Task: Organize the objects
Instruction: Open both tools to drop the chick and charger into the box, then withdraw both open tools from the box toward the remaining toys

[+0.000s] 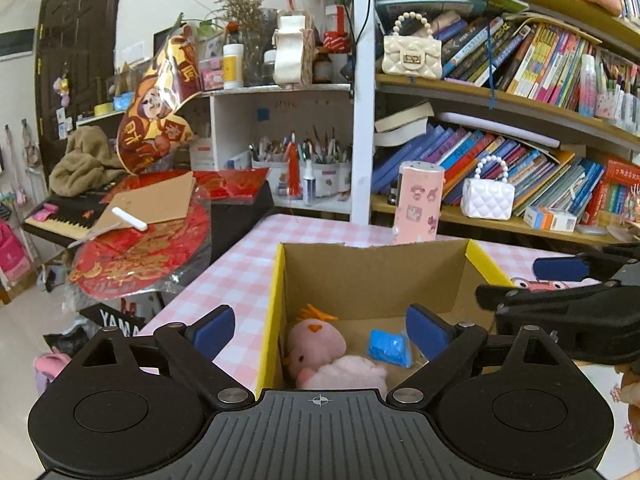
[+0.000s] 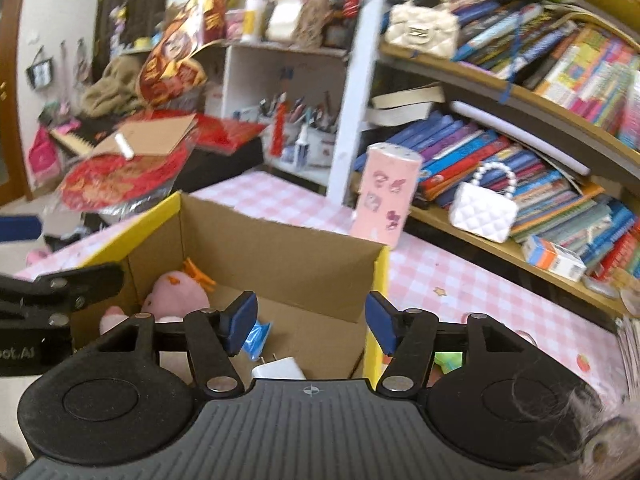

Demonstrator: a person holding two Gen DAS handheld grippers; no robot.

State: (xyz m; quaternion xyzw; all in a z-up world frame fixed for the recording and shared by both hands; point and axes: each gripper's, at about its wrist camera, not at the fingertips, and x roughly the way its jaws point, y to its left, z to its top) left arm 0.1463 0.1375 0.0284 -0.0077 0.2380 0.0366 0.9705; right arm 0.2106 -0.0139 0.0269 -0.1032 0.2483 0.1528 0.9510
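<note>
Both my jaws stand wide apart and carry nothing: the left gripper (image 1: 320, 330) hangs over the near-left corner of the cardboard box (image 1: 372, 276), the right gripper (image 2: 310, 326) over its near-right wall, its right pad outside the yellow edge. Inside the box, on the floor, lies a pink plush chick (image 1: 316, 346) against the left wall, a pale pink plush (image 1: 346, 374) pressed just in front of it, a blue wrapped packet (image 1: 390, 346) toward the middle, and a white plug adapter (image 2: 278, 369) near the front wall (only my right camera catches that one). So the box is already part filled. Outside it, just beyond the right wall on the pink checked worktop (image 2: 460, 276), something bright green (image 2: 448, 360) peeks under my right linkage; I cannot tell what it is. My judgement: the right gripper is much the nearer to it, and it lies below and right of those jaws. Behind the box's far wall stands a tall pink sticker-covered container (image 1: 418, 202).
</note>
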